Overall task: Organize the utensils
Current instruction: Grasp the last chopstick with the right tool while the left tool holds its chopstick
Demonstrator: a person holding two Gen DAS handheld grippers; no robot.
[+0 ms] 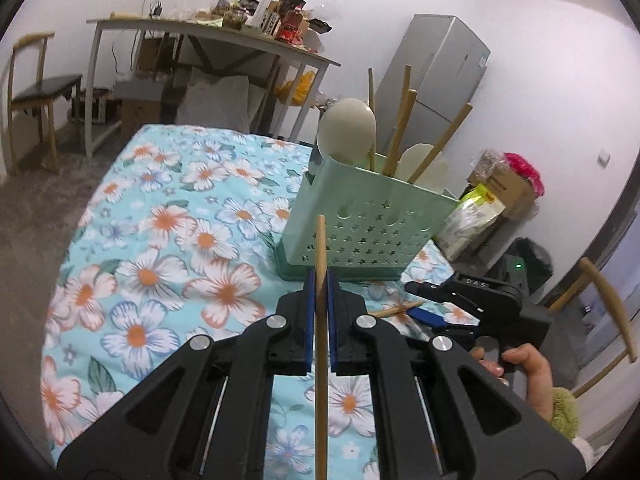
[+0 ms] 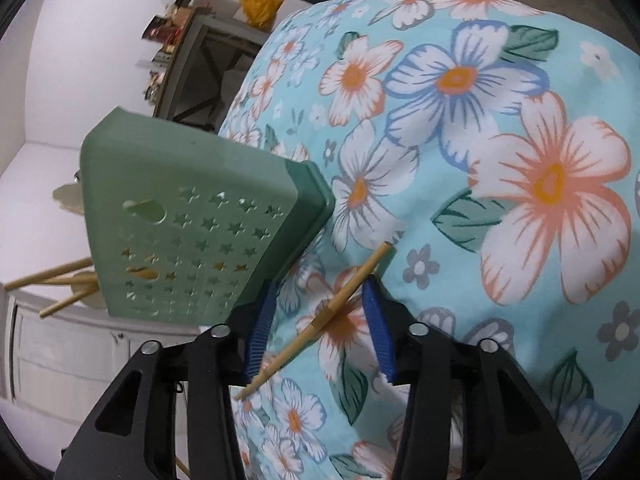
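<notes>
Right, my left gripper is clamped on one chopstick, upright, near the green holder; it could snag the rim going in; my right gripper straddles another chopstick on the floral cloth, jaws partly apart, pads not gripping; skewed stick may roll out.

only thing i can actually read is "DAS" in pale letters on top of the black right gripper, labels on the other stuff are too blurry.

Cluttered desk, fridge, chair
</notes>
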